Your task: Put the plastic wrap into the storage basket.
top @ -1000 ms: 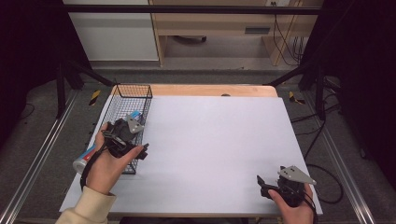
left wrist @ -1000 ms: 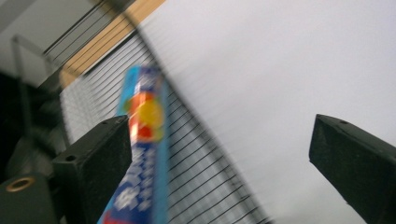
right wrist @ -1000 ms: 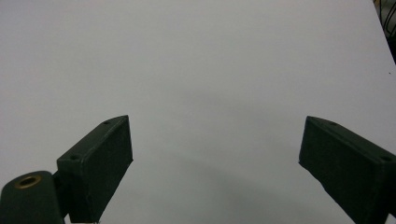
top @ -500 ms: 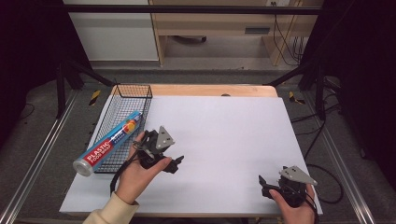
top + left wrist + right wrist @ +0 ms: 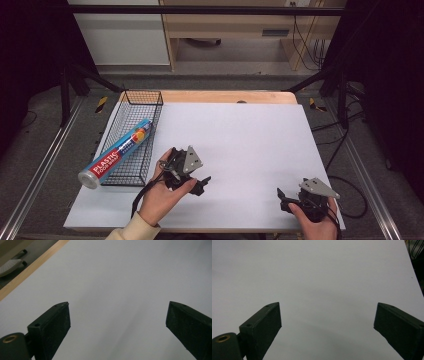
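A long blue plastic-wrap box (image 5: pixel 116 152) lies slantwise in the black wire basket (image 5: pixel 145 97) at the table's left, its near end sticking out over the basket's front left corner. My left gripper (image 5: pixel 202 184) is just right of the basket, low over the white table (image 5: pixel 250 135), open and holding nothing. In the left gripper view its jaws (image 5: pixel 117 307) stand wide apart over bare white surface. My right gripper (image 5: pixel 282 200) is near the front right edge, also open with nothing in it. Its jaws (image 5: pixel 327 306) frame white tabletop in the right gripper view.
A wooden strip (image 5: pixel 225 96) runs along the table's far edge. Metal rails (image 5: pixel 45 165) flank the table on both sides, and cables (image 5: pixel 345 200) trail off at the right. A shelf unit (image 5: pixel 225 30) stands beyond the table.
My left gripper has come away from the basket to the right and a little nearer, leaving the plastic-wrap box lying in the basket. The right gripper has stayed put.
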`<state>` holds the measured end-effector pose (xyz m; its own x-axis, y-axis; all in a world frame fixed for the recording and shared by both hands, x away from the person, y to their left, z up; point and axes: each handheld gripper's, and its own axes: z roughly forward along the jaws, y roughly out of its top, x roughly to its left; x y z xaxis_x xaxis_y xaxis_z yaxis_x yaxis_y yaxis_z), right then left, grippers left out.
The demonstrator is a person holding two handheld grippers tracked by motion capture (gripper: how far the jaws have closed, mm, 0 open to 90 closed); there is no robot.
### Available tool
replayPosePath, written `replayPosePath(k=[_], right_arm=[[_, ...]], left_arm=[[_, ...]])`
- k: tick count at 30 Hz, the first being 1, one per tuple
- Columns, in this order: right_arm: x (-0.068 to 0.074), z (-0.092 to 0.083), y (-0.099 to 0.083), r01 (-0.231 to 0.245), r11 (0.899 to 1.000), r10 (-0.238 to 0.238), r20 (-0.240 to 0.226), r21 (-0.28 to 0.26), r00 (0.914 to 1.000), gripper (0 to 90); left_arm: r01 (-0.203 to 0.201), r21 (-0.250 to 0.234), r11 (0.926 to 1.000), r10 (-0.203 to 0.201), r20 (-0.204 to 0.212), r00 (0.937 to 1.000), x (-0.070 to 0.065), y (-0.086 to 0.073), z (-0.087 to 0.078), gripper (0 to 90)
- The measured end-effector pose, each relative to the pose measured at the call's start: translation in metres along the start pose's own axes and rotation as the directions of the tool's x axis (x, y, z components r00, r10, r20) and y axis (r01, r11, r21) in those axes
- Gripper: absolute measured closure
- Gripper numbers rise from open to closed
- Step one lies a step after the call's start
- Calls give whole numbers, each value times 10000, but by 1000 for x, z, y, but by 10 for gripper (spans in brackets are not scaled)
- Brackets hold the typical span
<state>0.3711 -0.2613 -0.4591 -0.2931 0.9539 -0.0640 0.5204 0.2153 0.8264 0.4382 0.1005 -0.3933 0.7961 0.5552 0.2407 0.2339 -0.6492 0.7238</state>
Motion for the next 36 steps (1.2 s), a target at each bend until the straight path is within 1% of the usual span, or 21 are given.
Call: replayPosePath(k=[1,2,4,5,7,8,10,11,13,16,18,19,20,23,27,29,30,32,33,34,36], right_arm=[[0,0,0,-3,10000,3,-3,3,10000,78],[0,0,0,-7,10000,7,-1,0,10000,78],[0,0,0,-14,10000,14,4,-2,10000,78],[0,0,0,-14,10000,14,4,3,10000,78],[0,0,0,-6,10000,6,3,0,10000,78],[0,0,0,-3,10000,3,-23,3,10000,78],[0,0,0,-16,10000,16,-7,-13,10000,78],[0,0,0,-28,10000,28,-12,-14,10000,78],[0,0,0,17,10000,-17,-17,27,10000,77],[0,0,0,4,10000,-4,-36,17,10000,78],[0,0,0,7,10000,-7,-22,30,10000,78],[0,0,0,7,10000,-7,-22,30,10000,78],[0,0,0,11,10000,-11,-20,36,10000,78],[0,0,0,11,10000,-11,-12,25,10000,77],[0,0,0,8,10000,-7,-29,42,10000,78],[1,0,0,-11,10000,11,-45,57,10000,78],[1,0,0,-12,10000,12,-66,71,10000,78],[1,0,-1,46,10000,-46,-68,47,10000,78],[1,0,-1,36,10000,-35,-93,62,10000,77],[1,1,-1,53,10000,-52,-90,62,9999,77],[1,1,-1,55,10000,-55,-109,71,9999,77]], left_arm=[[0,0,10000,0,0,10000,0,0,0,56],[-49,-121,9999,50,82,10000,-2,-1,3,56],[35,-300,9995,-28,215,9998,-5,-3,7,56],[7,-287,9996,1,271,9996,-6,-5,8,56],[97,-355,9993,-86,319,9995,-8,-6,11,56],[112,-393,9992,-91,516,9986,-9,-10,15,56],[120,-431,9990,-96,550,9984,-10,-11,16,56],[68,-455,9989,-38,671,9977,-12,-14,19,56],[100,-457,9989,-67,726,9973,-12,-15,21,56],[162,-501,9986,-114,944,9955,-14,-18,25,56],[288,-624,9976,-219,1094,9938,-16,-20,28,56],[288,-624,9976,-219,1094,9938,-16,-20,28,55],[375,-704,9968,-282,1275,9914,-18,-22,32,55],[436,-751,9962,-328,1402,9896,-19,-25,36,54],[427,-639,9970,-326,1510,9880,-21,-28,39,53],[491,-522,9974,-397,1680,9850,-22,-29,41,51],[444,-368,9983,-374,1720,9844,-23,-31,43,50],[459,-160,9988,-420,1903,9808,-23,-33,46,51],[459,-160,9988,-420,1903,9808,-23,-33,46,51],[498,-21,9988,-483,2076,9770,-23,-35,48,50],[492,52,9988,-491,2153,9753,-22,-38,50,50]])
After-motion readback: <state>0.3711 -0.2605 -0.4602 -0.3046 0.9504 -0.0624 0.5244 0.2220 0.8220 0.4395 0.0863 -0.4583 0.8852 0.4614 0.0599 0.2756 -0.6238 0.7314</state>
